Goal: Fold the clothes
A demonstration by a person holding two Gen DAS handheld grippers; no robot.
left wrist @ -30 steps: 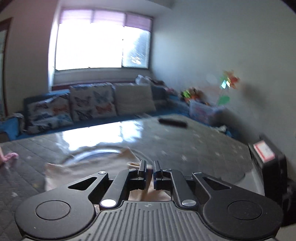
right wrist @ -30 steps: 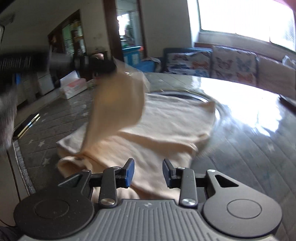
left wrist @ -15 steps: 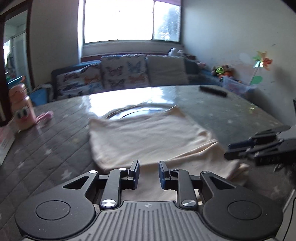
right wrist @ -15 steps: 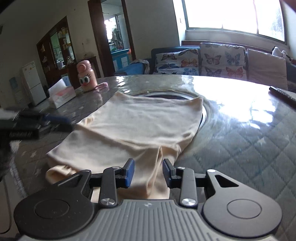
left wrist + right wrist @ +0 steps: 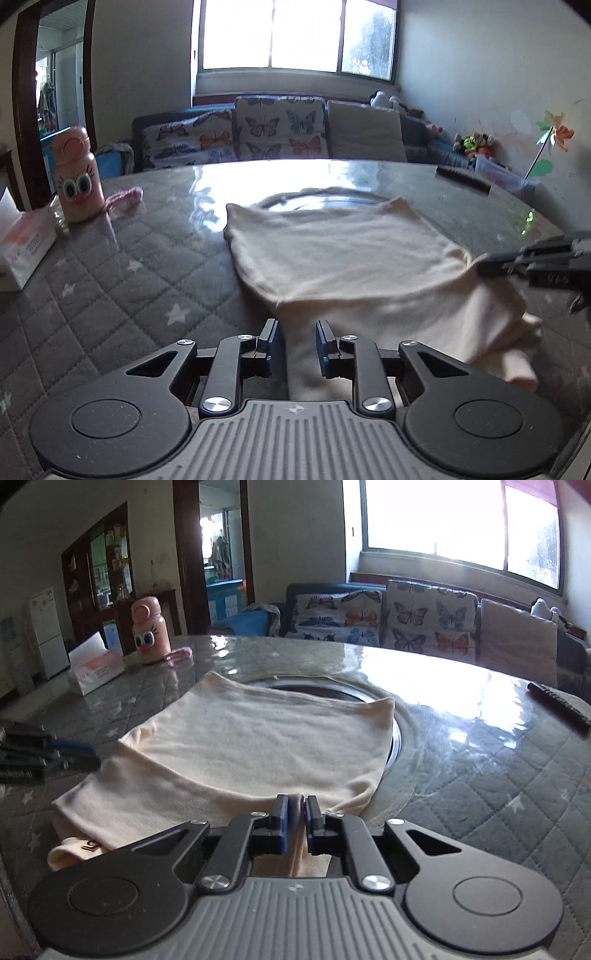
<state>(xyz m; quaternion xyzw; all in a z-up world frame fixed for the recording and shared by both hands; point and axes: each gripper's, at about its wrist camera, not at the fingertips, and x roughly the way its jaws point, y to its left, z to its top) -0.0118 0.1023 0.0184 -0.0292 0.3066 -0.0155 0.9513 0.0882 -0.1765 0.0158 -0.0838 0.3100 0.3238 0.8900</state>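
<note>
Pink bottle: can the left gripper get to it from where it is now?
Probably yes. The left gripper is open at the near edge of the garment, and only bare quilted table lies between it and the pink bottle. The tissue box sits off that line.

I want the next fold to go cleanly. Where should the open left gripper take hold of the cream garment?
Probably the near hem of the cream garment, just ahead of the left gripper. Come in low from the table's near side: that edge lies flat and free, and the right gripper already pinches the opposite near edge.
</note>
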